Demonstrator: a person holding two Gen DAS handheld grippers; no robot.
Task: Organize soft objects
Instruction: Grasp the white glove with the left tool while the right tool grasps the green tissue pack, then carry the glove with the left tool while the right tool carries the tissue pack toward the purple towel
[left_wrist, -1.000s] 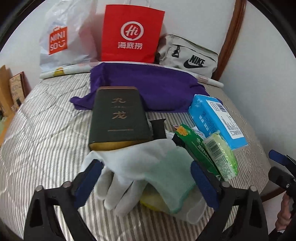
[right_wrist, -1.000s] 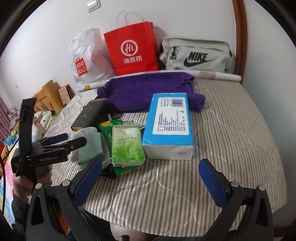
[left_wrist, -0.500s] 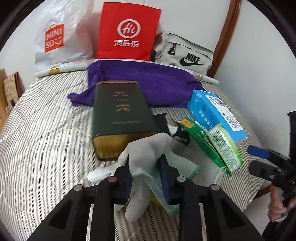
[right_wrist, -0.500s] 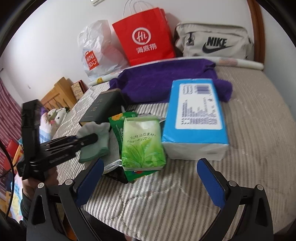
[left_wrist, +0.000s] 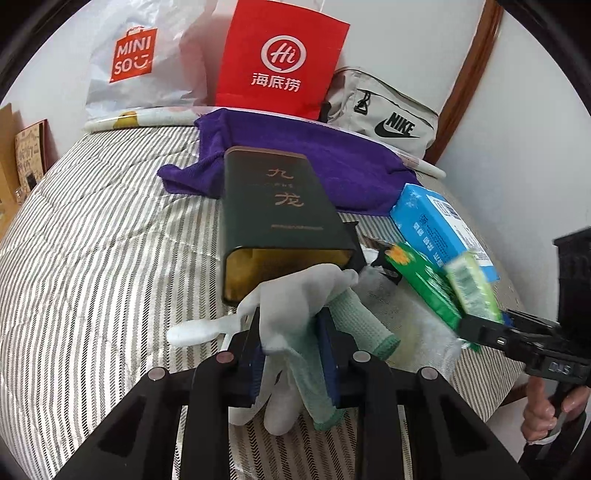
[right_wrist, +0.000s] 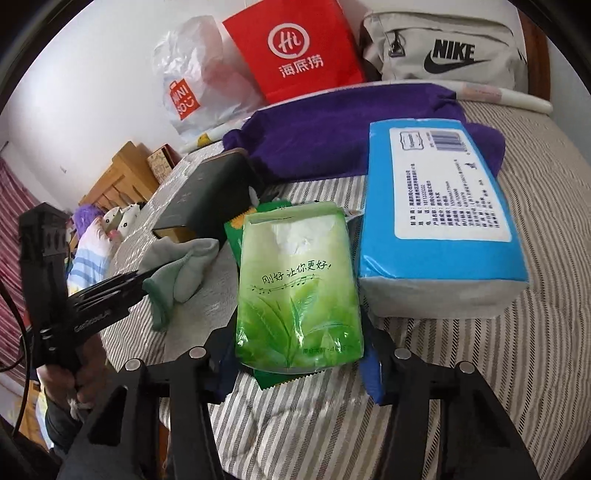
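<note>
My left gripper (left_wrist: 291, 354) is shut on white and green gloves (left_wrist: 295, 310) and holds them just above the striped bed (left_wrist: 92, 258); they also show in the right wrist view (right_wrist: 181, 266). My right gripper (right_wrist: 295, 365) is closed around a light green tissue pack (right_wrist: 295, 288), its blue pads at both sides of the pack. A darker green pack (right_wrist: 236, 229) lies under it. A blue tissue pack (right_wrist: 439, 206) lies to the right. A purple towel (right_wrist: 343, 129) lies behind.
A dark green box (left_wrist: 280, 210) lies on its side, open end toward me. A red paper bag (left_wrist: 280, 59), a white Miniso bag (left_wrist: 136, 62) and a grey Nike bag (left_wrist: 384, 114) stand at the back wall. The bed's edge is near on the right.
My left gripper closed on the gloves and lifted them. My right gripper moved in to the light green tissue pack and closed around it.
</note>
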